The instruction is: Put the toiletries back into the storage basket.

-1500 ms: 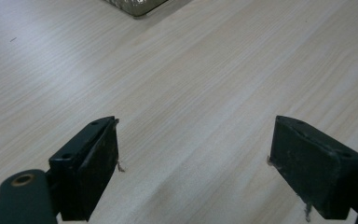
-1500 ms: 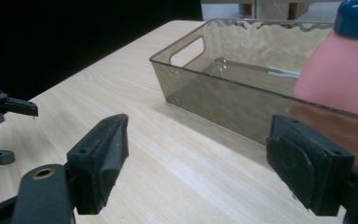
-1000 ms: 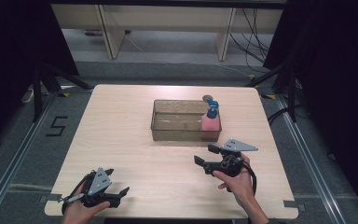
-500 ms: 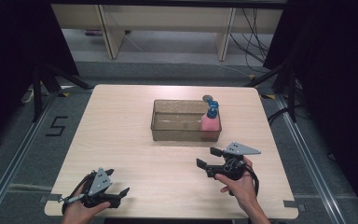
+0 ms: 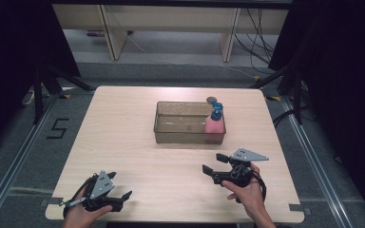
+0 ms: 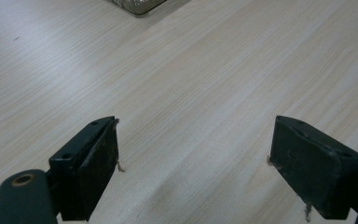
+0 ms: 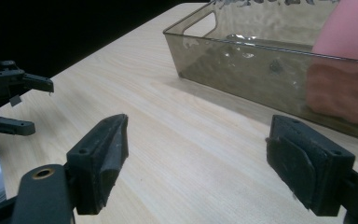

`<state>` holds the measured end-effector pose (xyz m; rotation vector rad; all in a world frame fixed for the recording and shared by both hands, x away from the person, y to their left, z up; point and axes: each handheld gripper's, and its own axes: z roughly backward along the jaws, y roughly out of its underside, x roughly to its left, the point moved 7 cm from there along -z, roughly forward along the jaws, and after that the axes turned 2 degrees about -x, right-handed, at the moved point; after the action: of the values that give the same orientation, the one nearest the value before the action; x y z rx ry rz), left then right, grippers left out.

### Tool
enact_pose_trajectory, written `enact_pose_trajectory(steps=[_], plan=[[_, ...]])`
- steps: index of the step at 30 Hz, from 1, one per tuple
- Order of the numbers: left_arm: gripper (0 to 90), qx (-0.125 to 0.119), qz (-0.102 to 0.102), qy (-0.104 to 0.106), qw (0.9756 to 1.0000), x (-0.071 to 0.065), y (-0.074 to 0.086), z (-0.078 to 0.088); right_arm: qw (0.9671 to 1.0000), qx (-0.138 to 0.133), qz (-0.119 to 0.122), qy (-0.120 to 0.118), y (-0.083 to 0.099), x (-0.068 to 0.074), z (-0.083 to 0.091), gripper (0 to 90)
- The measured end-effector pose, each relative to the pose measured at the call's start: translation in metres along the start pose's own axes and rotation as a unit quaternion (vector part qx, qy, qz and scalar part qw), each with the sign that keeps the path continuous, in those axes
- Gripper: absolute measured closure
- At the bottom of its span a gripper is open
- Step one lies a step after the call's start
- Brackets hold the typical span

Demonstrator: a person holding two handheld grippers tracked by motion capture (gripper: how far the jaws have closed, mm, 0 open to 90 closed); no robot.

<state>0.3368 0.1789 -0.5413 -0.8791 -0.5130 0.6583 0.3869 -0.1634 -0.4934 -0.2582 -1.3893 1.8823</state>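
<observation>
A pink bottle (image 5: 214,125) with a blue pump top is seen upright in the right end of a translucent smoky-brown bin (image 5: 178,135) with cut-out handles, at the table's (image 5: 123,123) centre. The right gripper (image 5: 216,167) is held at 6 o'clock from the bottle, near the bin, jaws spread and empty. The left gripper (image 5: 123,197) lies at 7 o'clock, well apart, jaws likewise spread over bare wood.
</observation>
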Motion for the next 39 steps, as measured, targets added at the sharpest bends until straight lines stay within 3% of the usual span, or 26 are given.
enact_pose_trajectory(steps=[1, 2, 5, 10, 11, 12, 13, 14, 15, 16, 18, 19, 21, 22, 23, 28, 30, 31, 33, 34, 39], plan=[[14.9, 0.001, 0.000, 0.002, 1.0000, 0.000, 0.000, 0.000, 0.9999, 0.001, -0.014, -0.001, 0.001, 0.002, 0.000, 21.8], [15.0, 0.001, 0.000, 0.002, 1.0000, 0.000, 0.000, 0.000, 0.9999, -0.010, 0.012, 0.005, 0.000, -0.002, 0.000, 21.7], [15.0, 0.000, 0.000, -0.002, 1.0000, 0.000, 0.000, 0.000, 1.0000, -0.001, -0.004, -0.001, 0.003, 0.001, 0.001, 21.8], [15.0, -0.002, 0.001, -0.001, 1.0000, 0.000, 0.000, 0.000, 0.9999, 0.009, -0.005, -0.004, 0.006, 0.003, 0.003, 21.8], [15.0, 0.004, -0.004, 0.002, 1.0000, 0.000, 0.000, 0.000, 1.0000, 0.008, 0.002, -0.004, 0.006, 0.003, 0.005, 21.9], [15.0, 0.004, -0.004, 0.001, 1.0000, 0.000, 0.000, 0.000, 1.0000, -0.001, -0.008, -0.005, 0.006, 0.005, 0.004, 21.9], [15.0, 0.004, -0.005, 0.000, 1.0000, 0.000, 0.000, 0.000, 0.9999, -0.006, 0.014, -0.002, 0.006, 0.002, 0.003, 21.9], [14.9, 0.004, -0.004, 0.002, 1.0000, 0.000, 0.000, 0.000, 0.9999, -0.002, 0.009, -0.004, 0.007, 0.003, 0.005, 21.9], [15.0, 0.004, -0.004, 0.000, 1.0000, 0.000, 0.000, 0.000, 0.9998, 0.006, -0.015, -0.010, 0.009, 0.008, 0.005, 21.9], [15.0, 0.004, -0.005, 0.000, 1.0000, 0.000, 0.000, 0.000, 0.9999, 0.009, -0.005, 0.000, 0.010, 0.005, 0.005, 21.9], [14.9, 0.004, -0.004, 0.000, 1.0000, 0.000, 0.000, 0.000, 0.9999, 0.009, 0.004, -0.010, 0.011, 0.007, 0.007, 22.0], [15.0, 0.001, 0.000, 0.001, 1.0000, 0.000, 0.000, 0.000, 0.9999, -0.002, -0.007, -0.012, 0.011, 0.009, 0.006, 22.0], [15.0, 0.011, -0.012, 0.002, 0.9999, 0.001, 0.001, 0.001, 0.9999, 0.003, 0.001, -0.015, 0.012, 0.009, 0.007, 22.0], [14.9, 0.010, -0.011, 0.002, 0.9999, 0.001, 0.001, 0.001, 0.9999, 0.008, -0.010, -0.011, 0.013, 0.010, 0.008, 22.0], [15.0, 0.005, -0.005, 0.002, 1.0000, 0.000, 0.001, 0.000, 0.9999, -0.001, 0.008, -0.011, 0.012, 0.008, 0.007, 22.0], [15.0, 0.007, -0.010, 0.000, 0.9999, 0.001, 0.001, 0.001, 0.9997, 0.012, -0.014, -0.015, 0.017, 0.012, 0.012, 21.8], [14.9, 0.003, -0.005, -0.001, 1.0000, 0.000, 0.000, 0.000, 0.9999, 0.007, 0.002, -0.010, 0.018, 0.009, 0.011, 20.8], [15.0, 0.004, -0.004, 0.001, 1.0000, 0.000, 0.001, 0.000, 0.9999, 0.000, 0.001, -0.015, 0.018, 0.010, 0.011, 20.4], [15.0, 0.004, -0.005, 0.000, 1.0000, 0.000, 0.001, 0.000, 0.9996, 0.018, -0.016, -0.012, 0.021, 0.012, 0.014, 19.8], [15.0, 0.007, -0.009, -0.001, 0.9999, 0.001, 0.001, 0.001, 0.9999, 0.009, -0.004, -0.014, 0.021, 0.010, 0.013, 19.5], [15.0, 0.003, -0.004, -0.002, 1.0000, 0.000, 0.000, 0.000, 0.9999, 0.009, -0.002, -0.013, 0.024, 0.010, 0.017, 18.1]])
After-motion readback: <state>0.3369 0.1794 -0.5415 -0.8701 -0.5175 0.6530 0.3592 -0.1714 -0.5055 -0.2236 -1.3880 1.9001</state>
